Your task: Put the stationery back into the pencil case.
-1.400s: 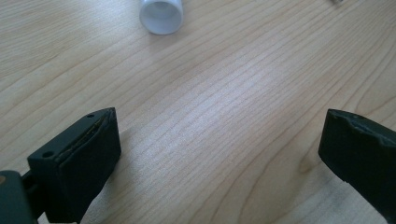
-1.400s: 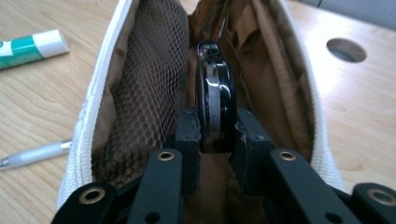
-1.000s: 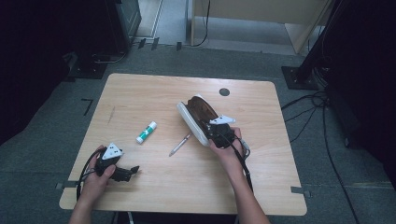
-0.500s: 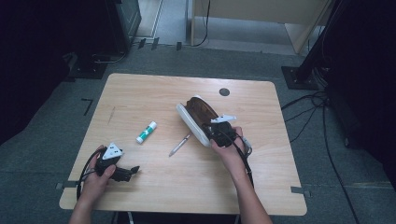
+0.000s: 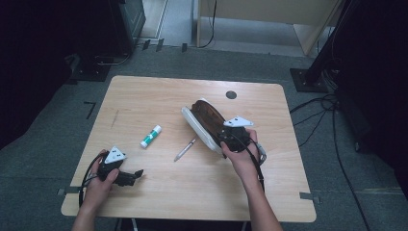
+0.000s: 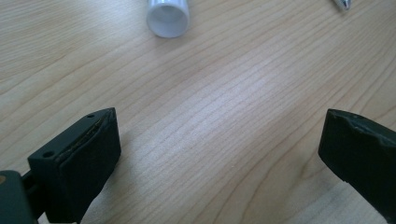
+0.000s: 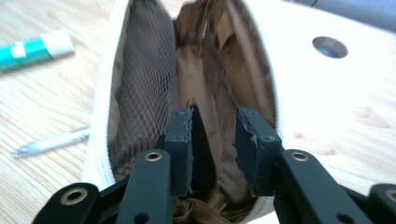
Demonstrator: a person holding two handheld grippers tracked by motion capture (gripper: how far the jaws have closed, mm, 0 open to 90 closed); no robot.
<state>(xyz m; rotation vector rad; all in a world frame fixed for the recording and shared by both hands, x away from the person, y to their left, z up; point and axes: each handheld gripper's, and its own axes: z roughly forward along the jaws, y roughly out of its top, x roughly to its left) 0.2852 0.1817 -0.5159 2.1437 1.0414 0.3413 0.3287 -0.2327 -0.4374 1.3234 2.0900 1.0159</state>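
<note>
Grey carpeted floor (image 5: 159, 62) surrounds a pale wooden bench (image 5: 159, 96) with rounded corners and a small dark round hole (image 5: 231, 95) near its far edge; dark equipment stands and cables sit at the room's margins. Pouch (image 5: 204, 120), largest item on the bench, lies right of centre, running diagonally from far-left to near-right, its zip mouth spread open. Outer shell white; lining brown. In the right gripper view the pouch's inside (image 7: 205, 79) shows brown fabric, creased, with a dark mesh panel on one wall and a white rim along the opening. Right gripper (image 5: 226, 140) is held at the pouch's near end, person's hand wrapped round its body; its fingers (image 7: 181, 140) sit inside the mouth, a narrow gap between them, brown lining bunched below; cannot tell whether they pinch the fabric or just rest in the opening. Left gripper (image 5: 138, 174) rests at the bench's near-left corner, well apart from the pouch, fingers (image 6: 88, 154) spread wide over bare wood, holding nothing. Glue stick (image 5: 150, 136), white with a green label, lies left of the pouch. Pen (image 5: 185, 149), silvery, lies between glue stick and pouch, nearer the person.
</note>
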